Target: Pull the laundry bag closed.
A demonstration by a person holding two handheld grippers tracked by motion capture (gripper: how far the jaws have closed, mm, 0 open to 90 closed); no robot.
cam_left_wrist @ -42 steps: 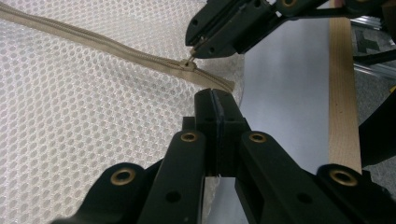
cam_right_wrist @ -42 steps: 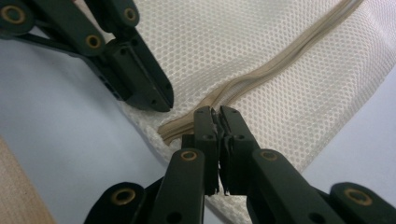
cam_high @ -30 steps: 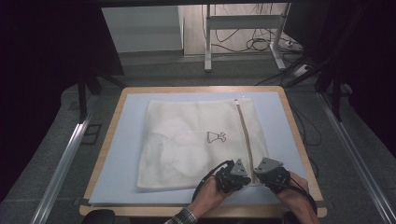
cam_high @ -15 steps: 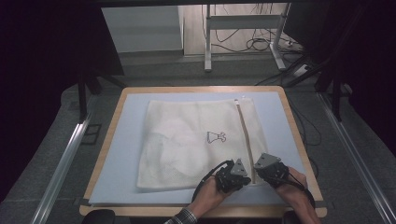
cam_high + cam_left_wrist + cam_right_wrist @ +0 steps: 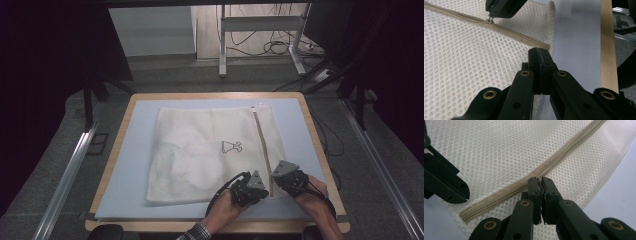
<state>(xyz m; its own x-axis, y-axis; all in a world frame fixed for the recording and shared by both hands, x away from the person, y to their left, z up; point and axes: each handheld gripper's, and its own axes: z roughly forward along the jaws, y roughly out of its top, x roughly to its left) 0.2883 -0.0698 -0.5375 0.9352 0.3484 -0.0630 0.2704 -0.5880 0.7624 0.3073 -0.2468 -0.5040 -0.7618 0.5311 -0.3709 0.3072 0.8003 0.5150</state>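
A white mesh bag [image 5: 200,150] lies flat on the blue mat [image 5: 130,165], with a tan zipper [image 5: 261,140] running down its right side. Both grippers sit at the zipper's near end. My left gripper [image 5: 268,194] is shut, its tips [image 5: 539,51] pinching the mesh bag [image 5: 461,62] right by the zipper's end [image 5: 544,46]. My right gripper [image 5: 273,184] is shut on the small zipper pull [image 5: 490,20] a little farther up the zipper [image 5: 506,191], with its tips [image 5: 539,181] on the tape. A small dress outline [image 5: 231,146] is printed on the bag.
The mat lies on a table with a wooden rim [image 5: 215,95]; that rim [image 5: 608,50] runs close beside my left gripper. Metal rails [image 5: 67,175] flank the table, and cables [image 5: 280,47] lie on the floor behind it. Bare mat surrounds the bag.
My right gripper has edged slightly away from the person along the zipper. The left hand has stayed where it was, and the bag lies as before.
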